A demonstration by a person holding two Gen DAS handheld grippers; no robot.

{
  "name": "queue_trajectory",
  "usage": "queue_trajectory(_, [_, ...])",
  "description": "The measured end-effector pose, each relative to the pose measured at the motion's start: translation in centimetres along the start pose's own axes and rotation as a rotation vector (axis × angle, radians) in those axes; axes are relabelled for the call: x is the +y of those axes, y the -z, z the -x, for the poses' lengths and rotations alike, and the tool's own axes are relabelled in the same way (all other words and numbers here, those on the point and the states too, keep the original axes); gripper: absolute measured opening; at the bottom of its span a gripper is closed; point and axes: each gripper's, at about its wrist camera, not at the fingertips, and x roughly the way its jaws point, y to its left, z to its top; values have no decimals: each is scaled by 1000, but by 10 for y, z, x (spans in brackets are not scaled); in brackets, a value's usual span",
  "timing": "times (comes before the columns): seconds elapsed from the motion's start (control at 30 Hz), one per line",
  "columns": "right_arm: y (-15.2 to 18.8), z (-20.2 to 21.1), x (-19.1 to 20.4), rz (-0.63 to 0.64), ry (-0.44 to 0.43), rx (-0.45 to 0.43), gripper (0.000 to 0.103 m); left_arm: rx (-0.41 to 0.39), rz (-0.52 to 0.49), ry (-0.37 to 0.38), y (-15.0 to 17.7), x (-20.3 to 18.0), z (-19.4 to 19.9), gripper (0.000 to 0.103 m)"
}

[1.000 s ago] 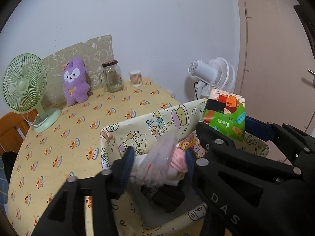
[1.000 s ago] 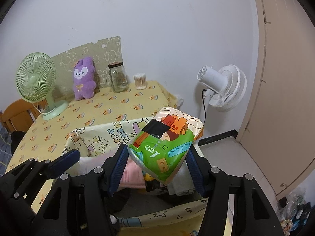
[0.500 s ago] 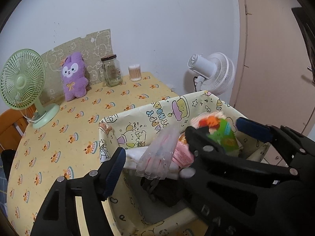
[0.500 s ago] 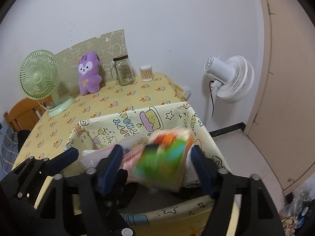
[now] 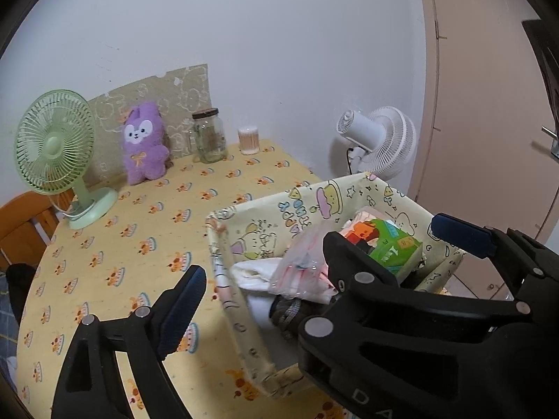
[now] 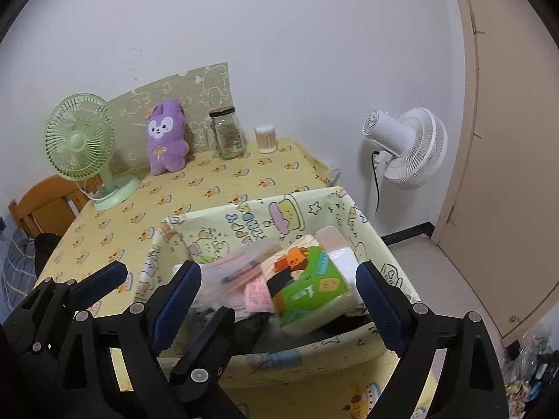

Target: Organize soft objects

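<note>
A yellow cartoon-print fabric basket [image 5: 265,223] [image 6: 244,216] stands on the table's near right corner. Inside lie a green tissue pack [image 6: 307,289] [image 5: 394,251], a clear plastic bag with pink contents [image 6: 237,265] [image 5: 300,265], white cloth [image 5: 255,270] and dark items. My right gripper [image 6: 279,296] is open and empty, its fingers on either side of the tissue pack, above the basket. My left gripper [image 5: 258,279] is open and empty over the basket's left wall. A purple plush bunny [image 5: 143,143] [image 6: 166,138] leans at the back of the table.
A green desk fan [image 5: 57,146] [image 6: 84,143] stands at the back left. A glass jar [image 5: 209,136] [image 6: 229,138] and a cotton-swab cup [image 5: 248,139] [image 6: 266,138] stand by the wall. A white fan [image 5: 377,143] [image 6: 408,146] and a door are at the right. A wooden chair [image 6: 45,202] stands at left.
My right gripper opened and let the green tissue pack drop into the basket. My left gripper opened, let go of the plastic bag and drew back to the left.
</note>
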Motion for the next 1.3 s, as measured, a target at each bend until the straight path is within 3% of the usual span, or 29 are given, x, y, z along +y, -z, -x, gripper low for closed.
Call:
queue_trajectory(0.47, [-7,30,47,57,-16,-81,96,-73,46,-69,3,38,36,97])
queue_trajectory(1.03, [-8,63,107,97,-126,-135,98,-146,122,-216,18,100,95,100])
queue_trajectory(1.3, [-5,85,131,144,-149,-183,99,-189,150,-242,27,117,119,103])
